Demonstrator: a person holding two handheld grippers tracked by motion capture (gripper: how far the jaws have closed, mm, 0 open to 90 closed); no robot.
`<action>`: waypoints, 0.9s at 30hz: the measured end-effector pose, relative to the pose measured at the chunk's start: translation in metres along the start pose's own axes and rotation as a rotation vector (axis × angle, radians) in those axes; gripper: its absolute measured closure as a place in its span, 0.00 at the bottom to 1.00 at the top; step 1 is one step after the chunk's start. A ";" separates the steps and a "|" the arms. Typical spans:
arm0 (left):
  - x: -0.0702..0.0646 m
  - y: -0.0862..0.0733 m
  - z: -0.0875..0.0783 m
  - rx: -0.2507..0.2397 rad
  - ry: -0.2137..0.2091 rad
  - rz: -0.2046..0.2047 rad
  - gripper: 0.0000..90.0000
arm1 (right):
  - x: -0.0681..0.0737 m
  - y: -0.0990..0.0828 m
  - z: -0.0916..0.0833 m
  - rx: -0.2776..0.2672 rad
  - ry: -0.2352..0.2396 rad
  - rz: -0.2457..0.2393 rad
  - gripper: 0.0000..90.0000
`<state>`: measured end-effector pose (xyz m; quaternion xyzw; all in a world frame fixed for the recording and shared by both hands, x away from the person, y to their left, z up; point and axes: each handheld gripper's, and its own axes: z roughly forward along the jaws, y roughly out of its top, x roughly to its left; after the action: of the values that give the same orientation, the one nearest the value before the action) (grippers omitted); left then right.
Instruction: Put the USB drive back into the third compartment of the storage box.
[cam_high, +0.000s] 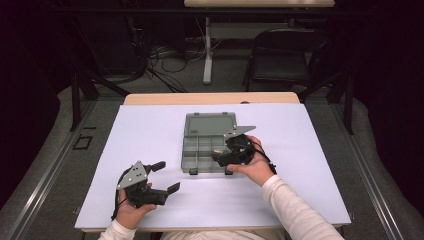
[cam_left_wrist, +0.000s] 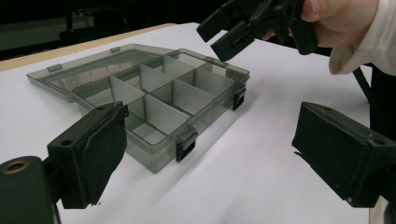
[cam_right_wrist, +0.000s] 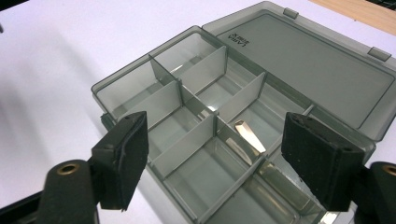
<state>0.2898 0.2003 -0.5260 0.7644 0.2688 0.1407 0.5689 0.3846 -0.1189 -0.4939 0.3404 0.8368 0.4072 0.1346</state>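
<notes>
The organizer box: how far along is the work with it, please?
Done: the organizer box lies open, its lid folded flat behind it. In hand: the right gripper hovers open over the compartments, holding nothing; a small shiny metal piece leans at a divider just ahead of its jaws. The left gripper waits open on the white table cover. Left: probably picking up or placing that piece.

Black folding chair (cam_high: 285, 55) beyond table (cam_high: 150, 99), grey floor (cam_high: 225, 80).
</notes>
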 end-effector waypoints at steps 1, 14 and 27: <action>0.000 0.000 0.001 -0.001 0.000 -0.002 0.11 | 0.001 -0.001 -0.001 -0.004 -0.001 0.003 0.24; 0.002 0.001 0.005 0.001 -0.013 -0.001 0.11 | 0.008 -0.020 -0.013 -0.048 0.013 0.035 0.17; 0.001 0.001 0.004 -0.001 -0.014 0.006 0.11 | 0.018 -0.039 -0.038 -0.062 -0.008 0.025 0.16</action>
<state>0.2923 0.1976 -0.5265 0.7659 0.2628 0.1372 0.5705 0.3345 -0.1467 -0.4994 0.3482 0.8188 0.4334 0.1433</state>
